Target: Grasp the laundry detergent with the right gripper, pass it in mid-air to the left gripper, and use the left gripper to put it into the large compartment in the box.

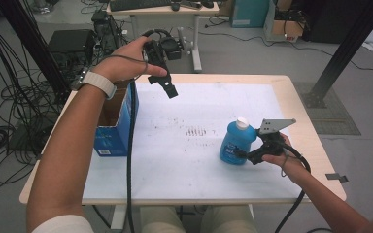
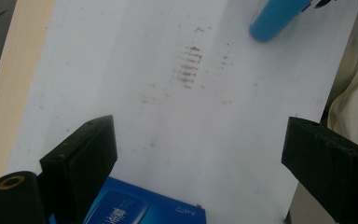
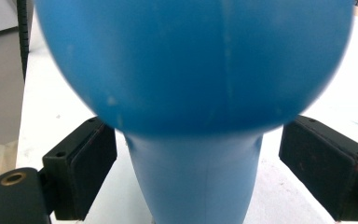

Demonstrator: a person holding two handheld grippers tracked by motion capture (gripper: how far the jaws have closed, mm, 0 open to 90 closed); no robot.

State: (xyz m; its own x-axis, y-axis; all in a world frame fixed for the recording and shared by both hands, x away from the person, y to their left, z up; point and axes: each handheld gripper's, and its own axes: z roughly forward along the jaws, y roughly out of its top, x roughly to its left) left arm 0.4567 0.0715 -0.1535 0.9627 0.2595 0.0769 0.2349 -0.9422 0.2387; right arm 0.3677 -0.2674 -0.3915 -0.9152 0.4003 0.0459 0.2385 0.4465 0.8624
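Lab: floor cables (image 1: 0, 111), black frame struts (image 1: 349, 46), keyboard desk (image 1: 165, 7).

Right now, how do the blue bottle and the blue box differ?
The blue bottle is rounded with a white cap, standing mid-table; the blue box is square-edged, open-topped, at the table's left edge. The bottle sits between the right gripper's open jaws; the box sits apart, below the raised left gripper. Both are blue.

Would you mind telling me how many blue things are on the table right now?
2: a blue bottle standing right of centre, between the right gripper's jaws, and an open blue box at the left edge. Its inside is partly hidden.
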